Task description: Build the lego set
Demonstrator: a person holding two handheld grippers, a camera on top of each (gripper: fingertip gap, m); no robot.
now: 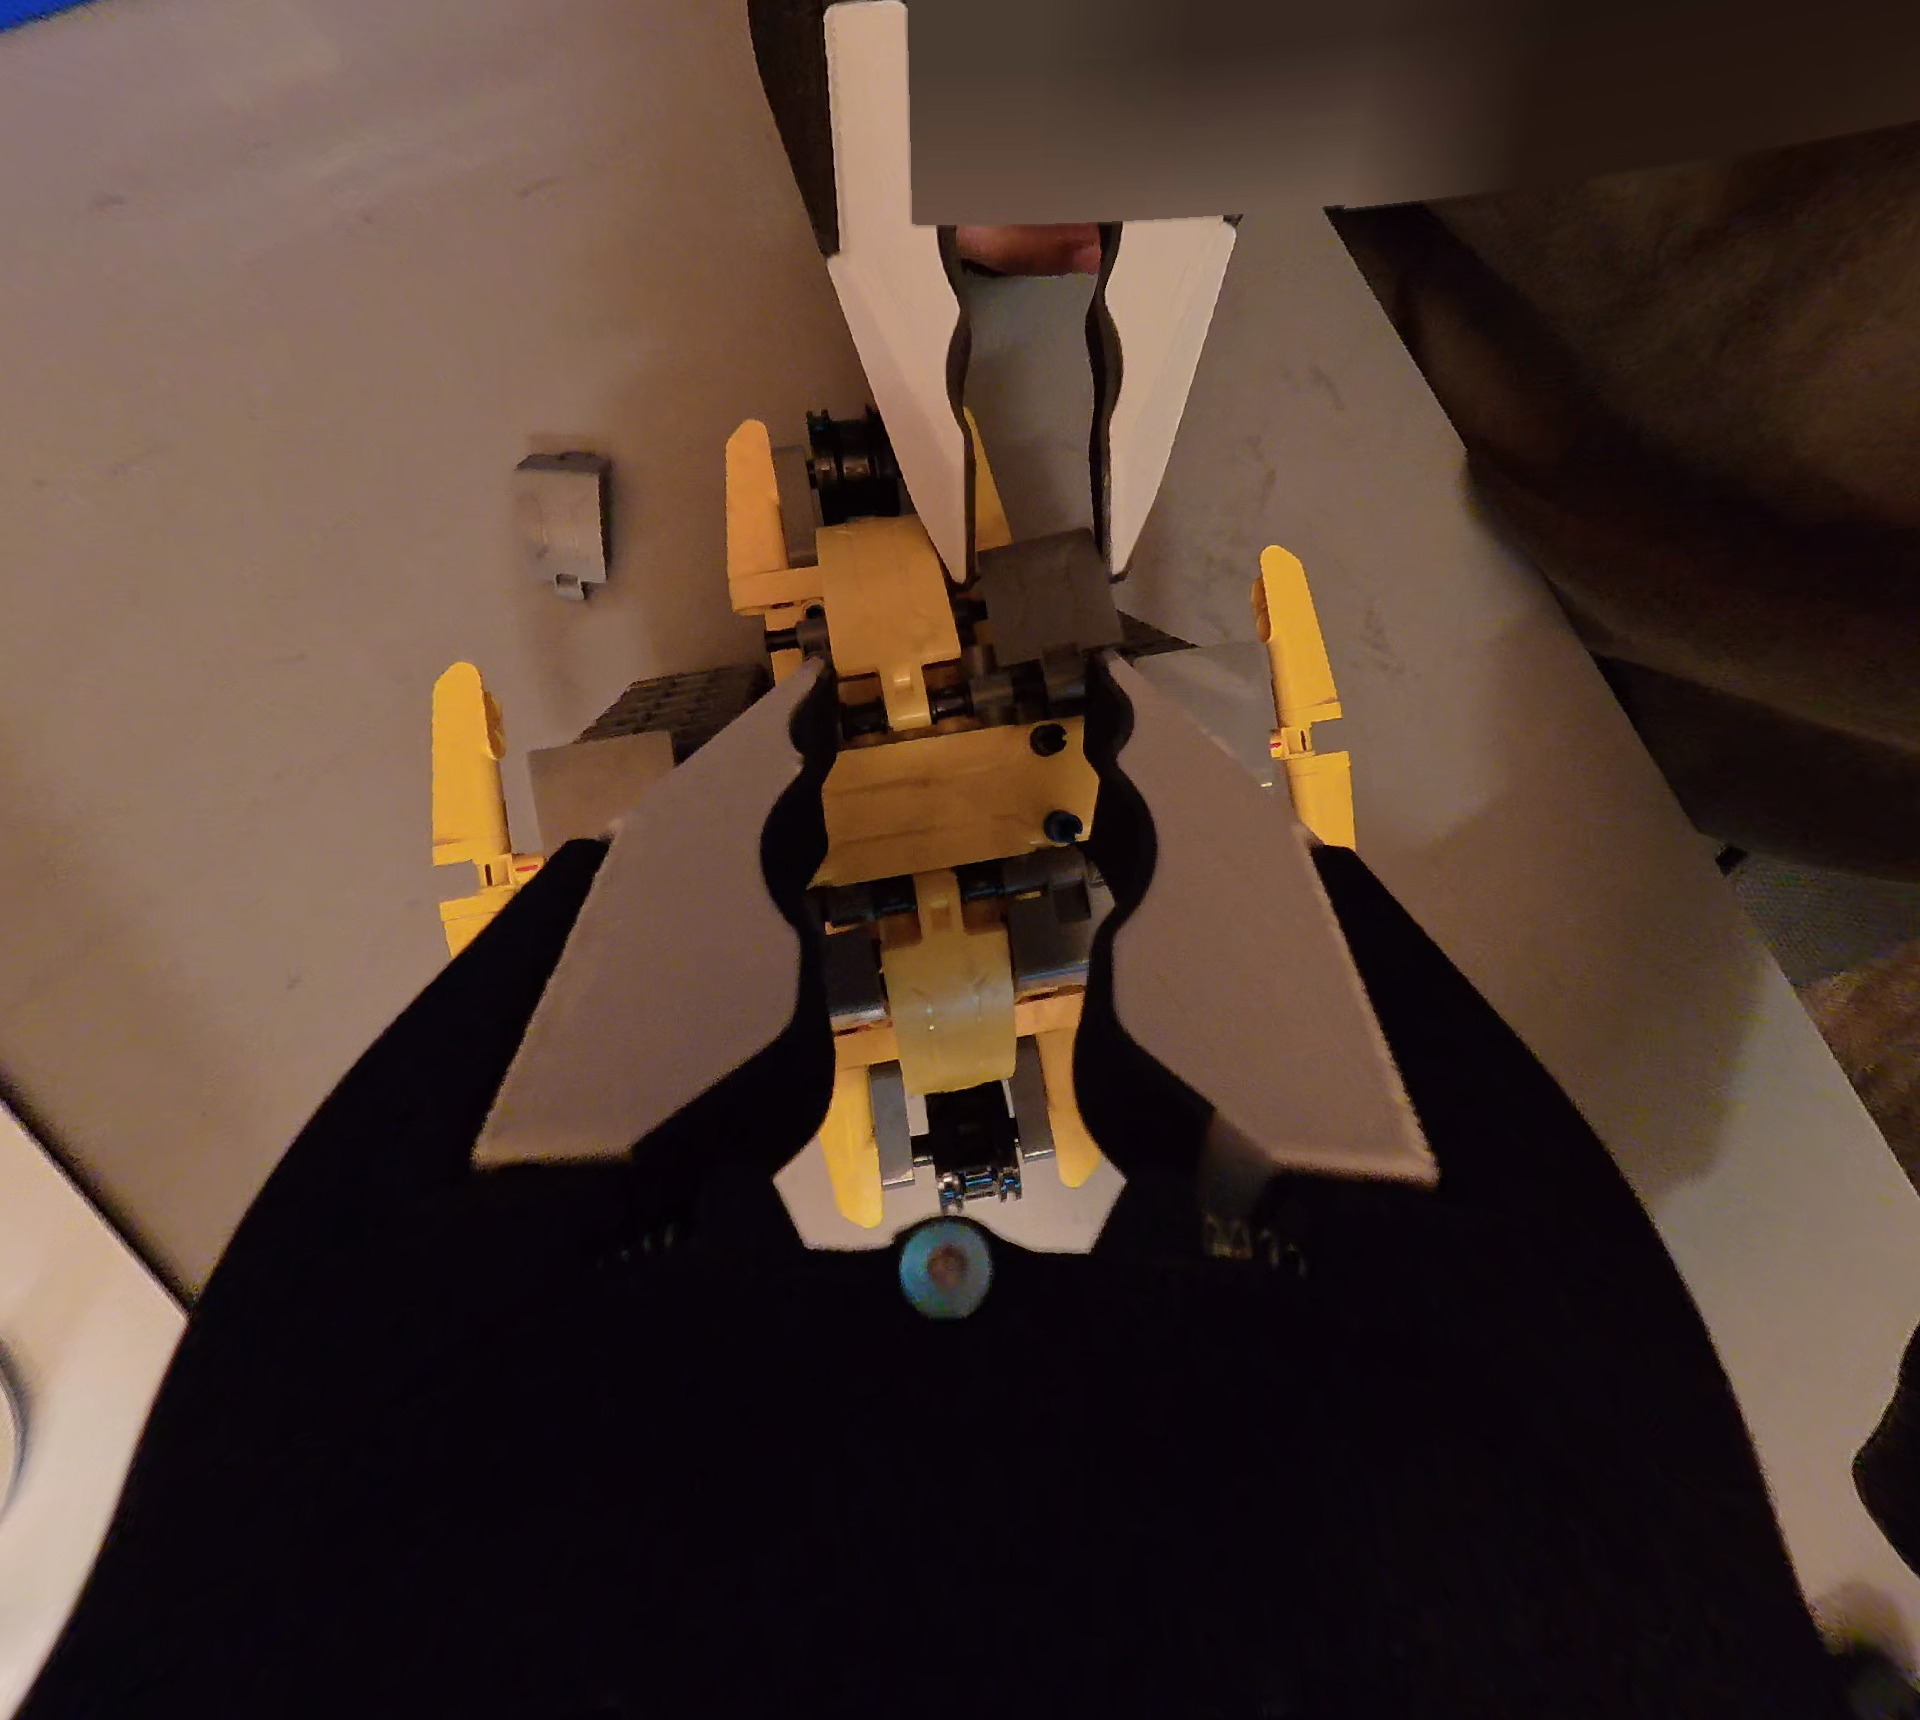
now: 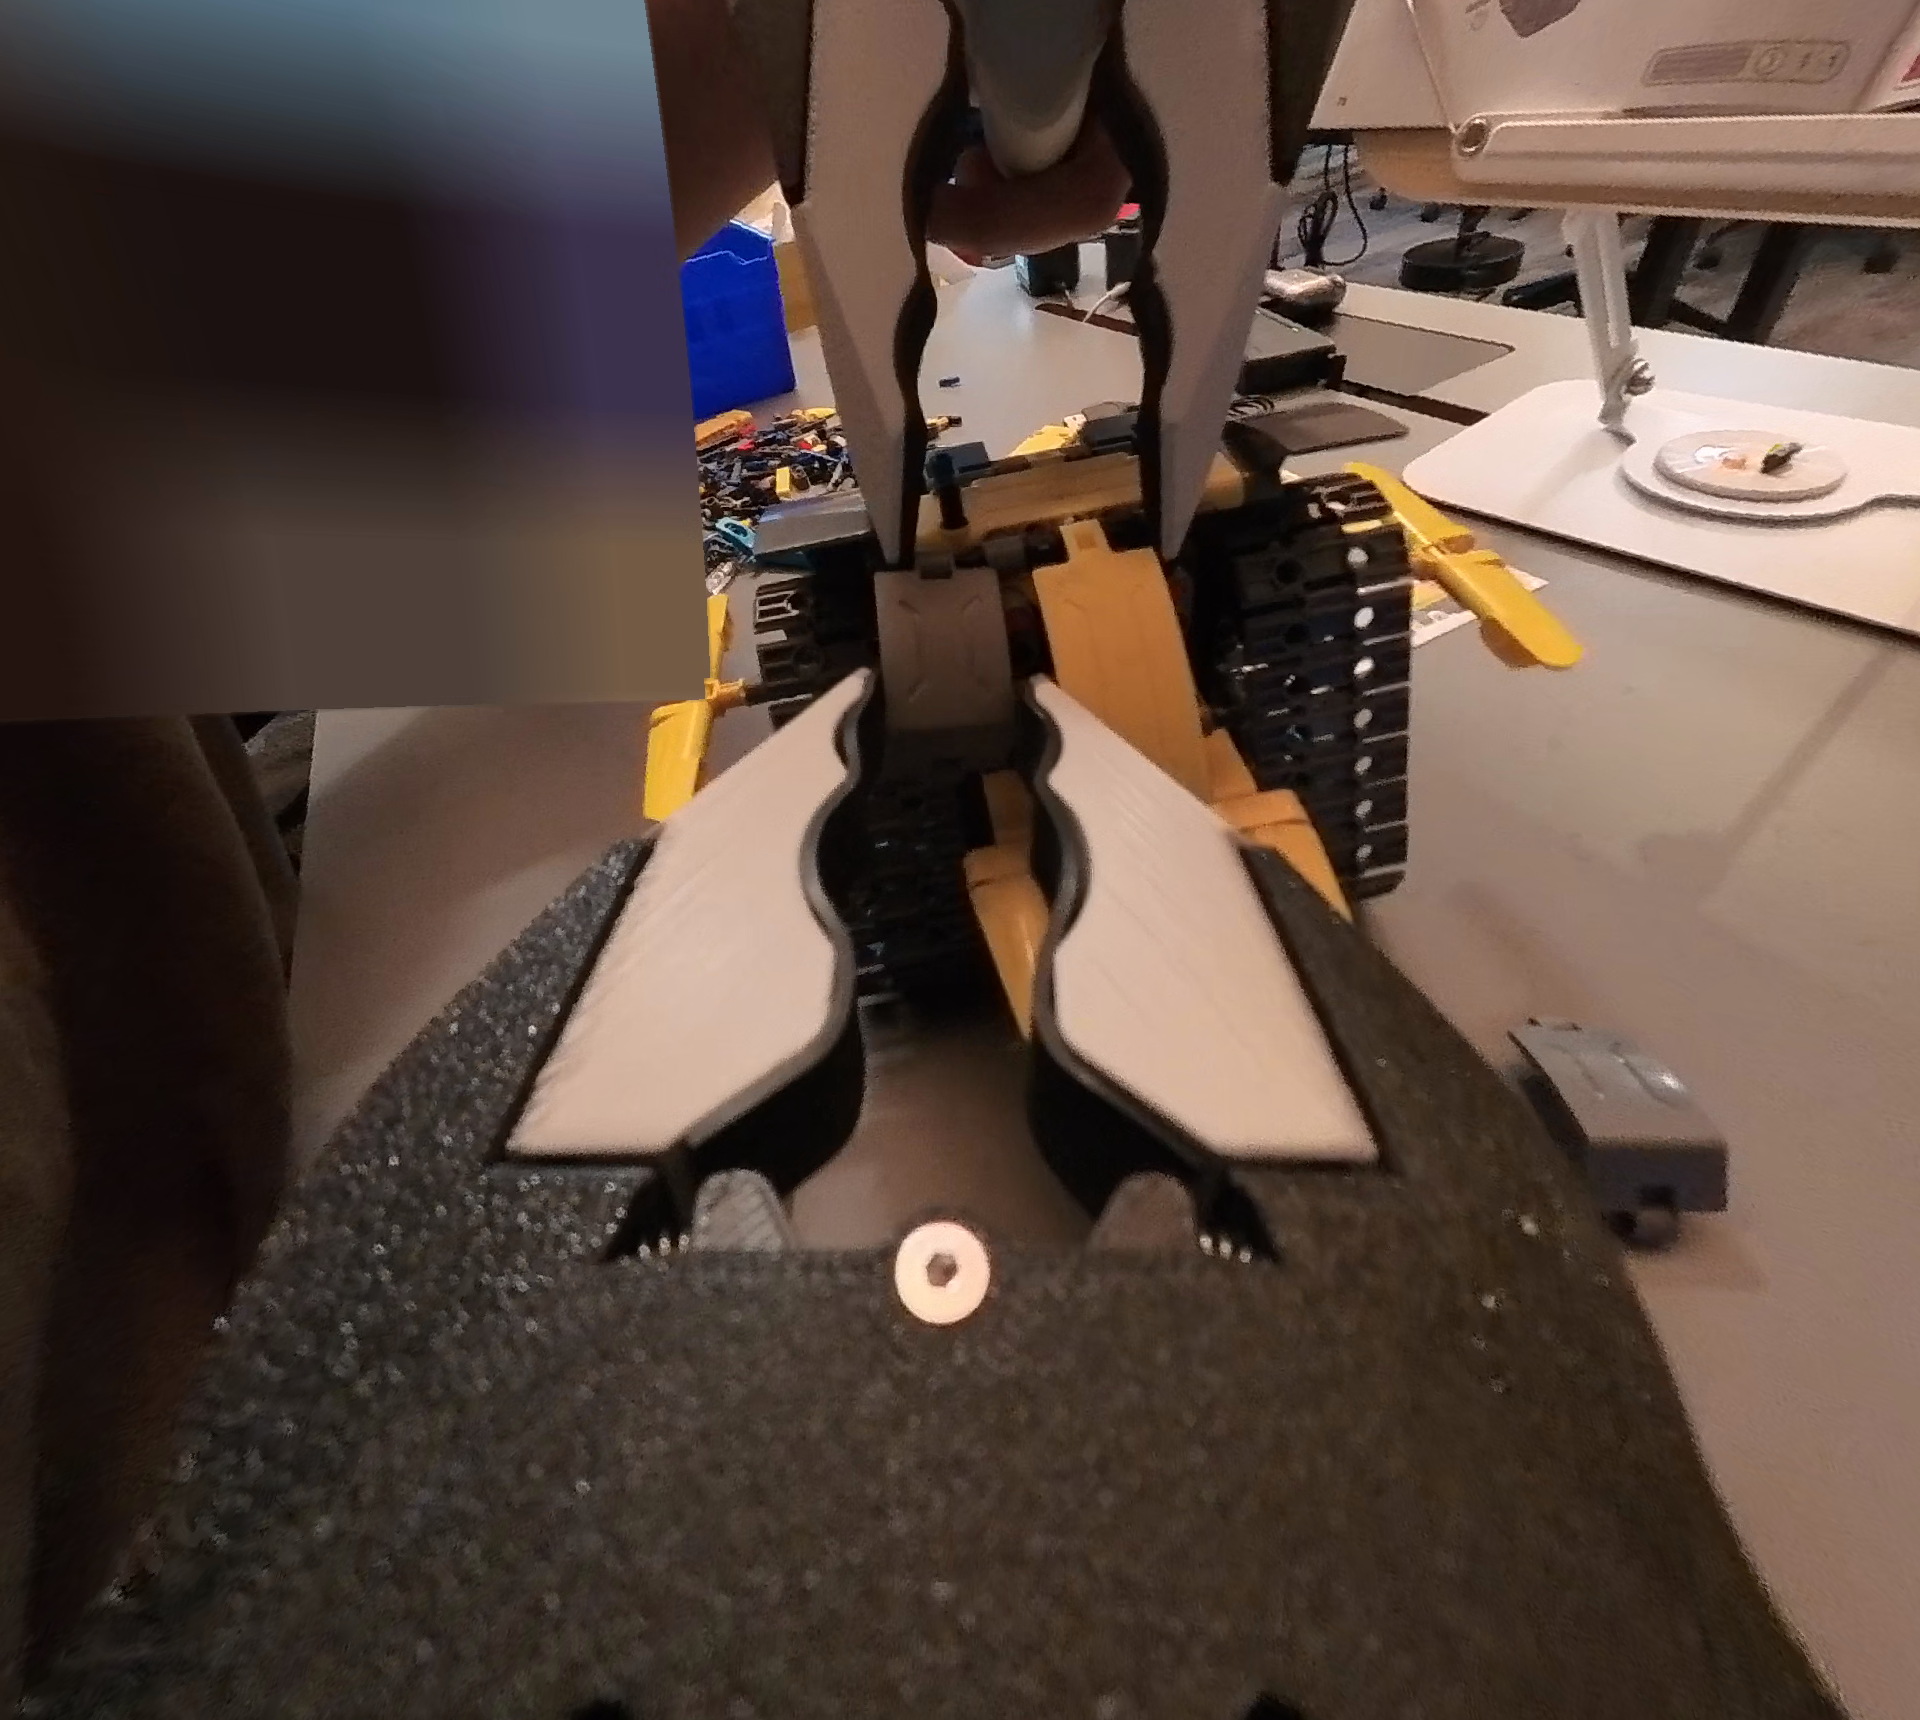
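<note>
Left tool (image 1: pixel 956 683) clamps the yellow tracked model (image 1: pixel 956 787) (from above); right tool (image 2: pixel 951 704) grips its grey panel (image 2: pixel 940 642).

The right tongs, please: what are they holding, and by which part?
The right tongs grip the grey curved panel on the yellow tracked model, by its two sides.

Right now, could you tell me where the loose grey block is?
The loose grey block lies on the table, apart from the yellow tracked model, on its left in the left wrist view.
</note>
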